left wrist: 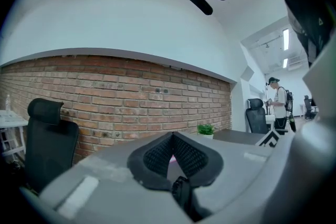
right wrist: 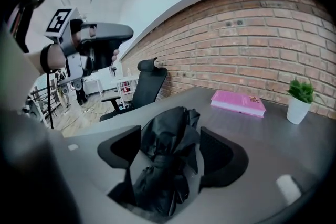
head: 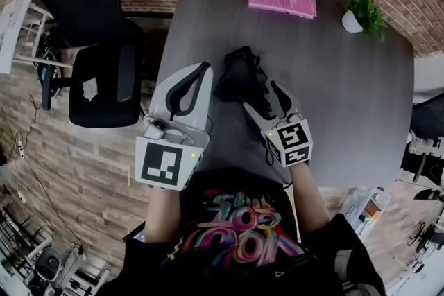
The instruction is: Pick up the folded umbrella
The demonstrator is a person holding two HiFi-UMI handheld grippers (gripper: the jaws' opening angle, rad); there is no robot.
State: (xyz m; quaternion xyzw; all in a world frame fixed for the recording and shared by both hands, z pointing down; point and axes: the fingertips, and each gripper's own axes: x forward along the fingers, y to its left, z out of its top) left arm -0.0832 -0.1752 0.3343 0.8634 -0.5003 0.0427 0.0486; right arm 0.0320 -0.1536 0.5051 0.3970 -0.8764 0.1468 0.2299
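Right gripper (right wrist: 169,136): jaws wide, straddling one folded umbrella (right wrist: 164,165) that lies on the table (right wrist: 262,131); pads seem clear of the cloth, though the view is tight. Left gripper (left wrist: 172,150): jaws together, empty. Umbrella probably light, slack slippery fabric over a stiff core; pinch across the bundled middle. Beyond the jaws: one pink book (right wrist: 238,103), one potted plant (right wrist: 298,97).

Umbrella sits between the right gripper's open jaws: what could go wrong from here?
1. The umbrella is a loose, crumpled bundle. The right gripper, open around it, may pinch only fabric, so it could sag or slip on lifting.
2. Most of it lies beyond the gripper, so a grip at this near end could let the far end droop or swing.
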